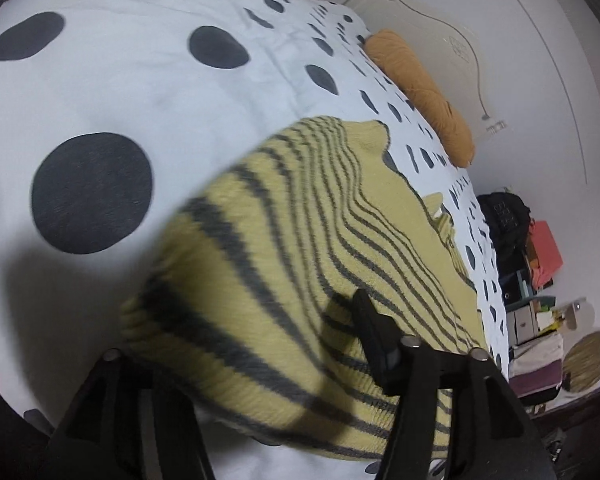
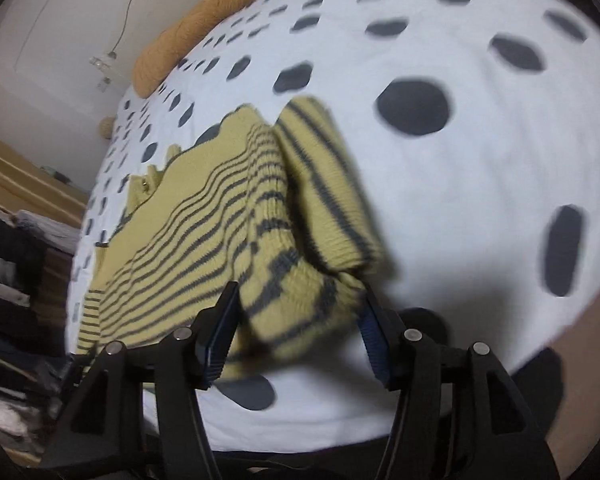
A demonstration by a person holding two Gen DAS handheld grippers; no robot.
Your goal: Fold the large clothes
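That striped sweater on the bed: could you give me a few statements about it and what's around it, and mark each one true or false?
1. The sweater is yellow with dark stripes. True.
2. The bedspread is plain blue. False: it is white with dark spots.
3. The right gripper has its fingers on either side of a bunched part of the sweater. True, though blur hides whether they press it.
4. An orange pillow lies at the edge of the bed by the wall. True.
5. The sweater is folded into a neat square. False: it lies spread out, with one part lifted and bunched.
6. The left gripper is over bare floor. False: it is over the sweater.
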